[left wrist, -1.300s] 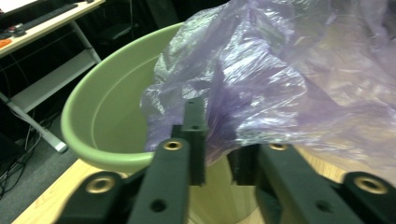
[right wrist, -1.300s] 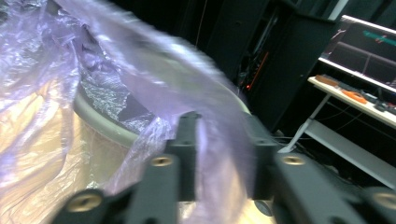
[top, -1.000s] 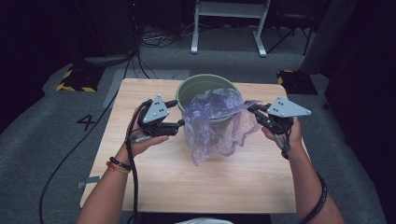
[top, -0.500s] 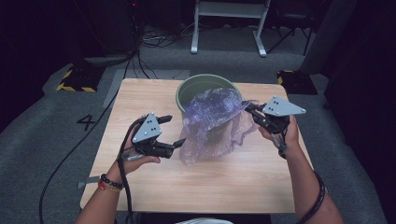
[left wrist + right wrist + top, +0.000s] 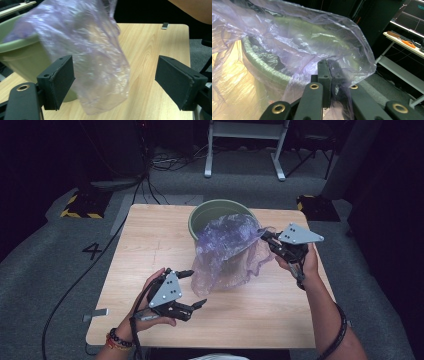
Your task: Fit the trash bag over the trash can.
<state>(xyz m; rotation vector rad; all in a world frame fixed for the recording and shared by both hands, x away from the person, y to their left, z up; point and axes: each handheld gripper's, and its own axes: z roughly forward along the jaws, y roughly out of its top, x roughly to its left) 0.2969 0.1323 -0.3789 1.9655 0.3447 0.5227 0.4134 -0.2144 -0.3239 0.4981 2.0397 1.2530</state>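
Observation:
A thin purple plastic bag (image 5: 227, 252) is draped over the near side of a green bin (image 5: 215, 212) at the back of the wooden table (image 5: 150, 245). My right gripper (image 5: 266, 238) is shut on the bag's right edge, and its jaws (image 5: 328, 80) pinch the film beside the bin rim (image 5: 262, 68). My left gripper (image 5: 192, 288) sits low at the front left of the bag; its jaws have just been opening. Its pads (image 5: 62, 80) stand wide apart, and the bag's hanging end (image 5: 100, 70) lies just ahead between them, untouched.
A black cable (image 5: 75, 280) trails off the table's left side onto the grey floor. A white metal stand (image 5: 245, 145) and yellow-black striped bases (image 5: 80, 207) are behind the table. Bare wood lies to the left of and in front of the bin.
My left gripper has pulled away from the bag's left edge by the bin, coming down toward the table's front with its jaws spread. The right gripper has kept its hold.

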